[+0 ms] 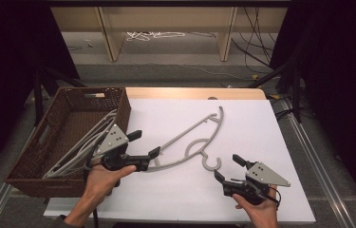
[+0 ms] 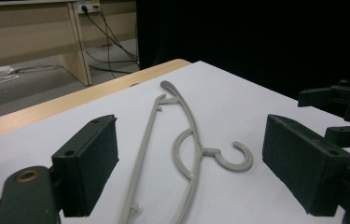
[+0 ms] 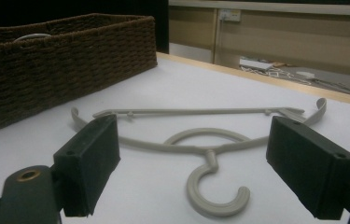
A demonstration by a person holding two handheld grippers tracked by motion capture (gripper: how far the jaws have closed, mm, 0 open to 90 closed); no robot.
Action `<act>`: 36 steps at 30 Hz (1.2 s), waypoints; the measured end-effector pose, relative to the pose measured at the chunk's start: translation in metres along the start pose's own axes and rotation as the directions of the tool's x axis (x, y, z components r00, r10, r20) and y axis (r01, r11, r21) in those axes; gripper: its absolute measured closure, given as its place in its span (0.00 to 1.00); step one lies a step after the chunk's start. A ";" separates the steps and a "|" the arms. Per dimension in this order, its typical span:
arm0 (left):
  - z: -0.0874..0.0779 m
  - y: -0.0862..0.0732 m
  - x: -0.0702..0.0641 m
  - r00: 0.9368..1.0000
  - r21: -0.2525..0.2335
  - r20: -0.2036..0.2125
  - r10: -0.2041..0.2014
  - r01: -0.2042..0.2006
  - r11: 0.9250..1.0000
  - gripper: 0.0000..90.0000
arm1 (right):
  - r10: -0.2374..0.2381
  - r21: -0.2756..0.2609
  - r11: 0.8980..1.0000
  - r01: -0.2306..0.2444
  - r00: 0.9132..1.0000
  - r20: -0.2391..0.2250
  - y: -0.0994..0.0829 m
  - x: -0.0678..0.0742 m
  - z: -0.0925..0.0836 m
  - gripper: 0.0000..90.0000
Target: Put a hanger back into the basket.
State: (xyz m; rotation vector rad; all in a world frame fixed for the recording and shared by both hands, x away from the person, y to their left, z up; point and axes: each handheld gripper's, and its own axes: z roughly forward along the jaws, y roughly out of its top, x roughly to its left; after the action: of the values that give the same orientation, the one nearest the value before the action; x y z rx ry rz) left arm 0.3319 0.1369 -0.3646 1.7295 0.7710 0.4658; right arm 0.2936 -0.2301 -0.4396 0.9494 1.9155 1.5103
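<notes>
A grey plastic hanger lies flat on the white table top, its hook pointing toward the person. My left gripper is open at the hanger's left end, nothing pressed between its pads. In the left gripper view the hanger runs ahead between the spread jaws of my left gripper. My right gripper stands open just right of the hook. In the right gripper view the hanger lies ahead of my right gripper, apart from its jaws.
A brown wicker basket stands at the table's left edge with several grey hangers leaning inside; its wall is seen in the right gripper view. Wooden table legs and cables lie on the floor beyond. My right gripper is at the left gripper view's right edge.
</notes>
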 end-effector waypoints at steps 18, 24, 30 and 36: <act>0.024 -0.036 -0.020 0.999 0.037 0.035 -0.002 0.000 0.999 0.19 | -0.007 0.011 1.000 0.007 1.000 -0.006 0.001 0.000 -0.003 0.20; 0.038 -0.040 -0.026 0.997 0.096 0.072 0.035 -0.042 0.994 0.19 | -0.007 0.004 1.000 0.007 1.000 0.001 0.002 -0.002 -0.005 0.20; 0.070 -0.046 -0.028 0.992 0.184 0.115 0.060 -0.081 0.980 0.19 | -0.005 -0.007 1.000 0.005 1.000 -0.008 0.002 -0.002 -0.003 0.20; 0.093 -0.053 -0.028 0.977 0.282 0.138 0.163 -0.197 0.939 0.20 | 0.003 0.009 1.000 -0.003 1.000 -0.001 0.002 0.001 -0.004 0.20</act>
State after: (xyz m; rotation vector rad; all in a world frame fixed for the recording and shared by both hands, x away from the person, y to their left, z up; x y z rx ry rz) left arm 0.3596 0.0609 -0.4399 2.0990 0.6258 0.3863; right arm 0.2906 -0.2311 -0.4363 0.9558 1.9244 1.5056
